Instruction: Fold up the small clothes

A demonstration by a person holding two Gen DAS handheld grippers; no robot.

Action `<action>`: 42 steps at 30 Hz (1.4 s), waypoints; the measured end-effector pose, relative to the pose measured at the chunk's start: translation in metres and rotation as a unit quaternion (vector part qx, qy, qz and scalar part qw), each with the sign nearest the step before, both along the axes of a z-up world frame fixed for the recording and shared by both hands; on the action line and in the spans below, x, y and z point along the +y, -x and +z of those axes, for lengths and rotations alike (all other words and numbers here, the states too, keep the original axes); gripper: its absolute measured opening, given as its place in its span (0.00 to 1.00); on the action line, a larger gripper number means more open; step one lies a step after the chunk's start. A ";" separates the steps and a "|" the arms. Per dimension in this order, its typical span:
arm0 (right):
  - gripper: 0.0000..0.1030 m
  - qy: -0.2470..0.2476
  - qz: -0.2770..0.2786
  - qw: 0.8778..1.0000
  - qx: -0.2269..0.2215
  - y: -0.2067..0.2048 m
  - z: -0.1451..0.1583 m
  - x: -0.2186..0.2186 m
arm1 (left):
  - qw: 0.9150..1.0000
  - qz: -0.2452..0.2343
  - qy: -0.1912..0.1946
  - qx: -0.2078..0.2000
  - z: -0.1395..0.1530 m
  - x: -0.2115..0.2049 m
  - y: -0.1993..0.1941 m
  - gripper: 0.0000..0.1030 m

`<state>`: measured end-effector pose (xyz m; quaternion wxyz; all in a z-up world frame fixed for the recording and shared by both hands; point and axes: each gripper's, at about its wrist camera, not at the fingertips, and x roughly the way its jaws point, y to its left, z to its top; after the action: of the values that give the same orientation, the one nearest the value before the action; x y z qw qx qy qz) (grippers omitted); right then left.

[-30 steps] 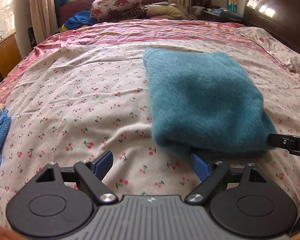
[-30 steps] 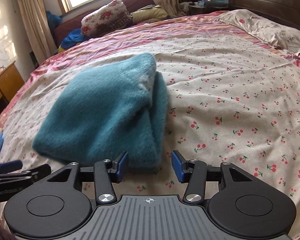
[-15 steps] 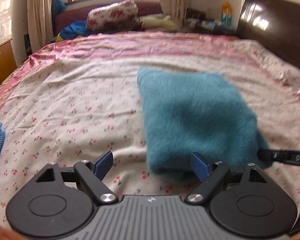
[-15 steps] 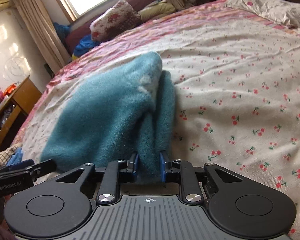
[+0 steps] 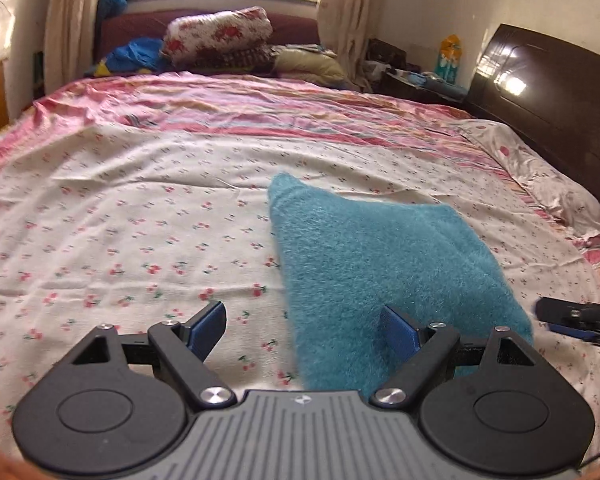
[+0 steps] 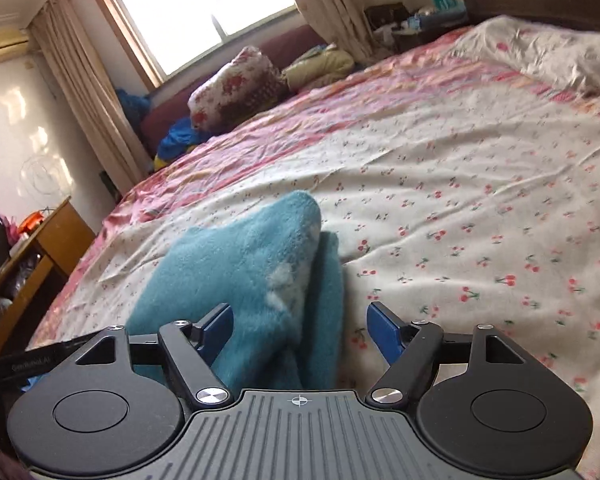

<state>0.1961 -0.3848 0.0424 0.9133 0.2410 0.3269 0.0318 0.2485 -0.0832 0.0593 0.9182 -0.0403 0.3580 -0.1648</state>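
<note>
A fluffy teal garment (image 5: pixel 384 264), folded over itself, lies on the cherry-print bedsheet (image 5: pixel 120 240). Its near left corner sits between the wide-open jaws of my left gripper (image 5: pixel 306 326). In the right wrist view the garment (image 6: pixel 252 272) bulges up in a doubled fold, and its near end lies between the spread jaws of my right gripper (image 6: pixel 300 326), which is open. The right gripper's fingers (image 5: pixel 572 314) show at the right edge of the left wrist view, just beside the garment. Whether the pads touch the cloth I cannot tell.
A dark wooden headboard (image 5: pixel 548 92) and a pillow (image 5: pixel 556 196) are on the right. Rolled quilts and pillows (image 5: pixel 220 36) pile up at the far end under the window. A wooden desk (image 6: pixel 32 248) stands off the bed's left side.
The right gripper closed on the garment's near edge half a second ago, lifted it, and has now opened again. Both grippers have tilted upward and the garment's near end is bunched higher.
</note>
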 end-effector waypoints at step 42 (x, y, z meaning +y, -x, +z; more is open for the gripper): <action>0.62 -0.054 0.097 0.994 -0.002 -0.018 -0.025 0.012 | 0.996 -0.090 -0.002 -0.002 -0.011 -0.023 0.064 0.91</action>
<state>0.2145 -0.3733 0.0171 0.8922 0.2572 0.3443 0.1386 0.1849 -0.1061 0.0485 0.9002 -0.0062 0.3589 -0.2464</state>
